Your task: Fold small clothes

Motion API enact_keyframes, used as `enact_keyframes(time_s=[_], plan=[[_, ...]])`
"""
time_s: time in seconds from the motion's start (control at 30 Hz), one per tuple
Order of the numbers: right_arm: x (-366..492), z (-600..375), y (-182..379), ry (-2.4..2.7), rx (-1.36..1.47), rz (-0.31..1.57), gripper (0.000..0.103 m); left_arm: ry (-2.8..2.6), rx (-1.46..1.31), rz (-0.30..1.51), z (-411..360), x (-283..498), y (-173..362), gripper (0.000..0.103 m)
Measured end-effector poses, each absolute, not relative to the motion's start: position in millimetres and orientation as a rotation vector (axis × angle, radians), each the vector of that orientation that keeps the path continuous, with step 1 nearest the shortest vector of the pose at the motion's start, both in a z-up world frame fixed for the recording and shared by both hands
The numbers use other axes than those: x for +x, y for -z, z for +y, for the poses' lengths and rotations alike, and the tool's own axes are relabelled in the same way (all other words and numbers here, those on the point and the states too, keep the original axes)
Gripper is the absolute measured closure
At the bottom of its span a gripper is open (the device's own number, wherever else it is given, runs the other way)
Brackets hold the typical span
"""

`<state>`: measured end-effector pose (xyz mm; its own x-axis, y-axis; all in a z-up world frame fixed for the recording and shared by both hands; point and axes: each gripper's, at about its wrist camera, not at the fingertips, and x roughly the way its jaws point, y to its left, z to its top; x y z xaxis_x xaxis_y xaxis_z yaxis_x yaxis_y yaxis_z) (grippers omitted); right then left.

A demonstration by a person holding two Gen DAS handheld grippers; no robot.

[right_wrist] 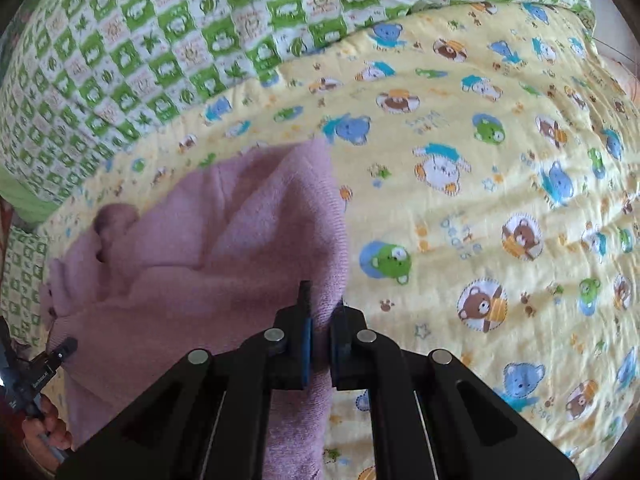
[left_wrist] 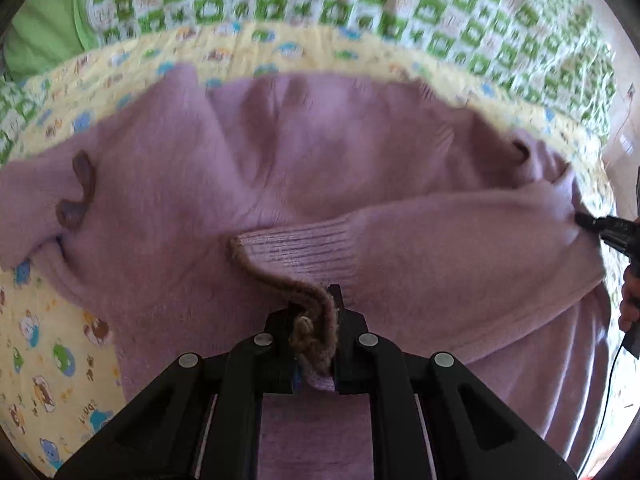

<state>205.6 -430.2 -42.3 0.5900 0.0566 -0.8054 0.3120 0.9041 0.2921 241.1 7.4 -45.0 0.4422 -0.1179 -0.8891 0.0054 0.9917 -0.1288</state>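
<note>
One fuzzy mauve knitted sweater (left_wrist: 320, 168) fills the middle of the left wrist view, and it is the only garment here. It shows two sleeves: one ribbed cuff with brown yarn trim (left_wrist: 300, 256) at lower centre, another cuff with a brown ruffled edge (left_wrist: 78, 192) at the left edge. Under it, two patterned cloths: one yellow quilted blanket printed with cartoon bears (right_wrist: 480, 200) across the right of the right wrist view, and one green-and-white checked quilt (right_wrist: 160, 40) along the top. Two black hand-held grippers: the left hand-held gripper (left_wrist: 316, 320) at bottom centre, the right hand-held gripper (right_wrist: 320, 320) likewise.
</note>
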Motion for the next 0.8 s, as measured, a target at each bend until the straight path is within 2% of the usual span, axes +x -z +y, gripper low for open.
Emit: enact_keyframes(time_s=[0.13,0.2,0.23,0.3,0.33,0.37,0.43,0.57,0.8], plan=[[202.2,-423.5,40.9,0.186,0.432,0.945,0.091,0.061,-0.115,1.113,14.6,233.3,37.5,0.078],[197.1,-419.7,29.4,0.215,0.412,0.939,0.079,0.044,-0.118,1.096,21.5,225.9,26.7,0.071],[192.9,-418.0,22.7,0.22,0.409,0.923,0.077,0.035,-0.116,1.086,25.0,221.7,21.5,0.067],[182.3,-415.2,8.2,0.21,0.423,0.88,0.062,-0.001,-0.105,1.064,36.6,212.8,10.2,0.057],[178.1,-413.3,2.9,0.199,0.433,0.862,0.058,-0.021,-0.096,1.056,43.0,210.2,6.0,0.046],[172.0,-409.4,-4.0,0.183,0.445,0.838,0.055,-0.053,-0.081,1.041,49.7,206.5,1.7,0.04],[164.6,-399.3,-12.8,0.142,0.47,0.815,0.054,-0.129,-0.044,1.012,66.6,201.3,-5.9,0.038],[157.3,-365.0,-19.2,0.029,0.5,0.816,0.054,-0.258,-0.032,0.998,107.7,206.3,-11.3,0.022],[156.9,-295.5,-5.8,-0.152,0.493,0.891,0.054,-0.43,0.028,0.992,152.9,230.8,-5.3,0.022]])
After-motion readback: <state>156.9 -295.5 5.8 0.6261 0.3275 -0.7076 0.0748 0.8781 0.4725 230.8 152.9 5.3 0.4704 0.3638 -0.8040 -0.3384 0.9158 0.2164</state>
